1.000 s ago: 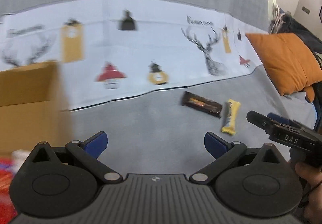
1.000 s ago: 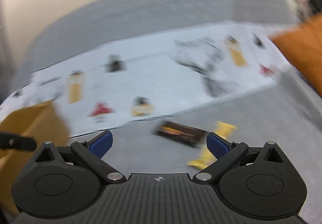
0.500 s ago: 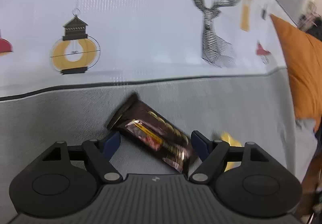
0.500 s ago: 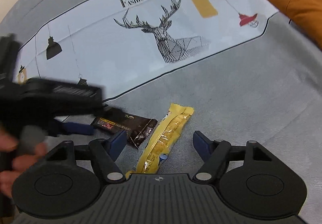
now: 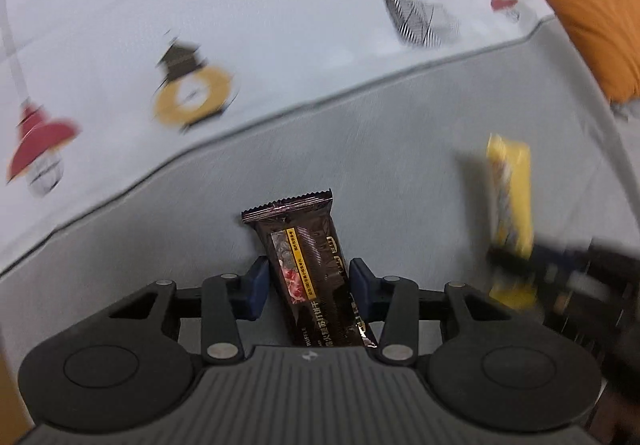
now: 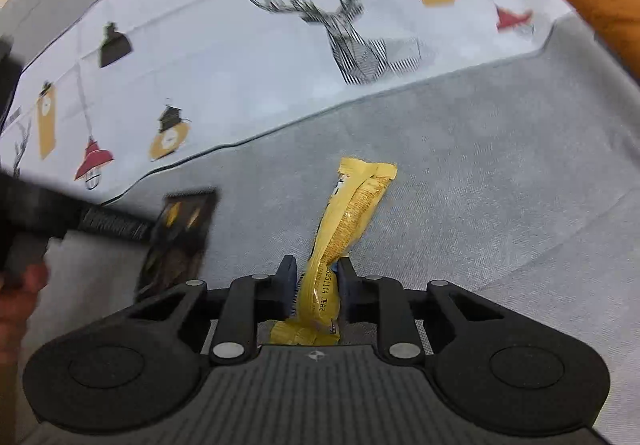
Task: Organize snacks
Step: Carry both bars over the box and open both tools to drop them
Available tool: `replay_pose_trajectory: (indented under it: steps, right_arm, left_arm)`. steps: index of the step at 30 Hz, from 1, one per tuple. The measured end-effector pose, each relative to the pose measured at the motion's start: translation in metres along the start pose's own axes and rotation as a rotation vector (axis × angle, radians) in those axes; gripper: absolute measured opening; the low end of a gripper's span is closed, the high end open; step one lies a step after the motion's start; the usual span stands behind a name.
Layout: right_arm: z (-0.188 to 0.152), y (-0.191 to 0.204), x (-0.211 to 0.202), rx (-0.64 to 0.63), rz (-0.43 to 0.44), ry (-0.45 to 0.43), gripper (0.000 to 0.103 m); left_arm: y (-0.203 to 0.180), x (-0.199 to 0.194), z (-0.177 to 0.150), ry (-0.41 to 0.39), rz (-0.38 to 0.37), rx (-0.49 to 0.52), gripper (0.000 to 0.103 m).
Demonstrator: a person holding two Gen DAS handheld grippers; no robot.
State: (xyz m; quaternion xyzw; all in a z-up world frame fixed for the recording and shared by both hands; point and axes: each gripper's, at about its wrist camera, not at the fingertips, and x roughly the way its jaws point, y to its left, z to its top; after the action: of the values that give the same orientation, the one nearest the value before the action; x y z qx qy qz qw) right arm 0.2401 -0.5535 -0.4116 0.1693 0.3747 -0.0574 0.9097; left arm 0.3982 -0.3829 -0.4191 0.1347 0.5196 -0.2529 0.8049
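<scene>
Here the left gripper [image 5: 307, 287] clamps the brown bar [image 5: 310, 265], and to its right the right gripper [image 6: 317, 287] pinches the yellow bar [image 6: 344, 229], both above the grey sofa [image 6: 500, 205].

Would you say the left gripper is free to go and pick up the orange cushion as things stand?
Probably not. The left gripper is shut on the dark brown snack bar, so its jaws are taken. The orange cushion lies far off at the upper right, apart from it.

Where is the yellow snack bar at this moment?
The yellow snack bar is clamped in the right gripper, above the grey cloth, with the dark chocolate bar in the left gripper to its left.
</scene>
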Motion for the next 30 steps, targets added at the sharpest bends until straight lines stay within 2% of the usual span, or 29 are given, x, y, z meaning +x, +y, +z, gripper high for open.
replay_pose_trajectory:
  steps: [2, 4, 5, 6, 8, 10, 13, 15, 18, 21, 23, 30]
  right_arm:
    - [-0.004, 0.006, -0.003, -0.057, 0.002, -0.005, 0.023]
    - [-0.007, 0.009, 0.003, -0.088, -0.010, 0.013, 0.027]
    - [-0.009, 0.010, 0.008, -0.096, -0.019, 0.035, 0.028]
    - [-0.010, 0.011, 0.010, -0.104, -0.025, 0.034, 0.028]
    - [-0.008, 0.015, 0.012, -0.140, -0.034, 0.031, 0.027]
    - [-0.006, 0.013, 0.011, -0.141, -0.026, 0.029, 0.026]
    - [-0.003, 0.003, 0.003, -0.030, 0.041, 0.012, 0.025]
    - [-0.003, 0.006, -0.011, -0.003, 0.075, -0.011, 0.025]
    - [-0.010, 0.023, -0.044, -0.033, 0.099, -0.051, 0.025]
    - [-0.015, 0.048, -0.076, -0.027, 0.141, -0.070, 0.025]
    - [-0.018, 0.074, -0.102, -0.001, 0.199, -0.100, 0.025]
    - [-0.033, 0.192, -0.183, -0.135, 0.343, -0.169, 0.025]
  left_arm:
    - [0.001, -0.003, -0.015, 0.010, -0.004, 0.006, 0.058]
    - [-0.007, -0.004, -0.028, -0.032, 0.021, 0.062, 0.061]
    - [-0.010, -0.005, -0.033, -0.054, 0.038, 0.075, 0.059]
    - [-0.010, -0.006, -0.037, -0.064, 0.049, 0.057, 0.049]
    - [-0.011, -0.011, -0.040, -0.047, 0.069, -0.001, 0.043]
    - [-0.011, -0.023, -0.049, -0.015, 0.062, -0.033, 0.043]
    - [-0.016, -0.049, -0.068, -0.011, 0.039, -0.048, 0.043]
    - [-0.016, -0.077, -0.084, -0.023, 0.033, -0.052, 0.043]
    - [-0.011, -0.120, -0.108, -0.068, 0.031, -0.068, 0.043]
    - [0.001, -0.164, -0.129, -0.137, 0.043, -0.093, 0.043]
    - [0.012, -0.195, -0.142, -0.189, 0.061, -0.125, 0.043]
    - [0.062, -0.307, -0.179, -0.371, 0.122, -0.208, 0.043]
